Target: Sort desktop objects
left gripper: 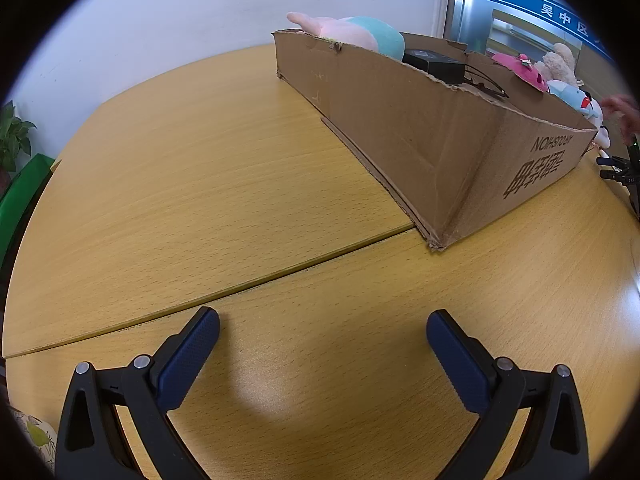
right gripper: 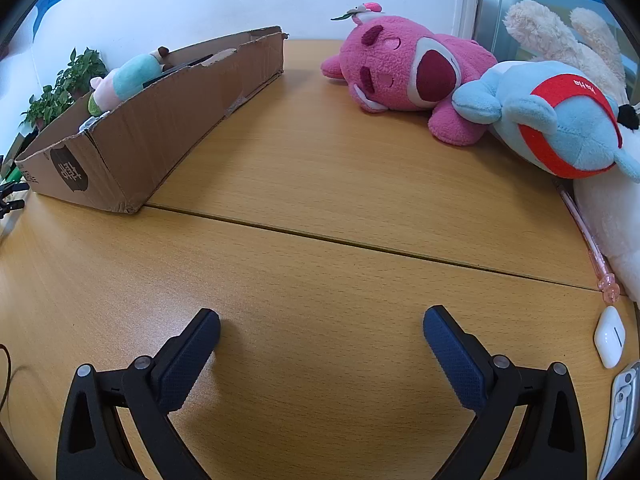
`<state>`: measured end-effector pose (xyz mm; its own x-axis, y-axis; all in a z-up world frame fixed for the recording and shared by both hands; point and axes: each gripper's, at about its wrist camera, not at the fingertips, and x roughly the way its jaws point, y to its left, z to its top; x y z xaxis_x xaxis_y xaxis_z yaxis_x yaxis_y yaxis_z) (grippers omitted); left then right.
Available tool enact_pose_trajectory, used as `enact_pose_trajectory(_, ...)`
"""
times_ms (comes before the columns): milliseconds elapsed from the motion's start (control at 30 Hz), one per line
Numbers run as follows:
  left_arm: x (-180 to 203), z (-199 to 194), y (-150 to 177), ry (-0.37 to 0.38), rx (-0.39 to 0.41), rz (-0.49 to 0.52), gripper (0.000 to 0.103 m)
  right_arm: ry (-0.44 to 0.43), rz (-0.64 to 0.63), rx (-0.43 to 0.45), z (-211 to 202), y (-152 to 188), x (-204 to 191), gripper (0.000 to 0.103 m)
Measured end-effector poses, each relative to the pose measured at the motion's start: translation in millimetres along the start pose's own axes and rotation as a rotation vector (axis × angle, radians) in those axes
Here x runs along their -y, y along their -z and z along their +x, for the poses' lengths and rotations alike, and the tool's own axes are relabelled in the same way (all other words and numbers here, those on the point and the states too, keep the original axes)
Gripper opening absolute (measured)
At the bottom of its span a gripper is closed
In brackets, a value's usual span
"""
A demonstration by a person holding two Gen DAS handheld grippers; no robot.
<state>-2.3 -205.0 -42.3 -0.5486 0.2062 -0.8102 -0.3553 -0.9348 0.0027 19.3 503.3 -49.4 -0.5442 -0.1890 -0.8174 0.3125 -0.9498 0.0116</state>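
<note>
From the left wrist, the left hand-held gripper (left gripper: pixel 323 332) is seen spread wide and empty above the bare desk (left gripper: pixel 200 184). The cardboard box (left gripper: pixel 420 132) stands ahead, already holding a pastel plush (left gripper: pixel 360 32) and a black item (left gripper: pixel 434 65).

From the right wrist, the right hand-held gripper (right gripper: pixel 322 330) is likewise spread and empty. A pink plush (right gripper: pixel 400 68), a blue plush (right gripper: pixel 560 120), a pink pen (right gripper: pixel 586 248) and a white earbud case (right gripper: pixel 609 336) are left unsorted on the desk. A pickup is judged pending; a reach toward the right side is called for.
</note>
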Motion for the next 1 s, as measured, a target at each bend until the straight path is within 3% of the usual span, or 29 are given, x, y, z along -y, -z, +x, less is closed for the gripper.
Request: enact_pose_trajectory(1000,0.6,2.3,0.1,-0.033,0.002,-0.042,0.103,0.002,-0.002,-0.001,1.3,-7.3,-0.4,0.103)
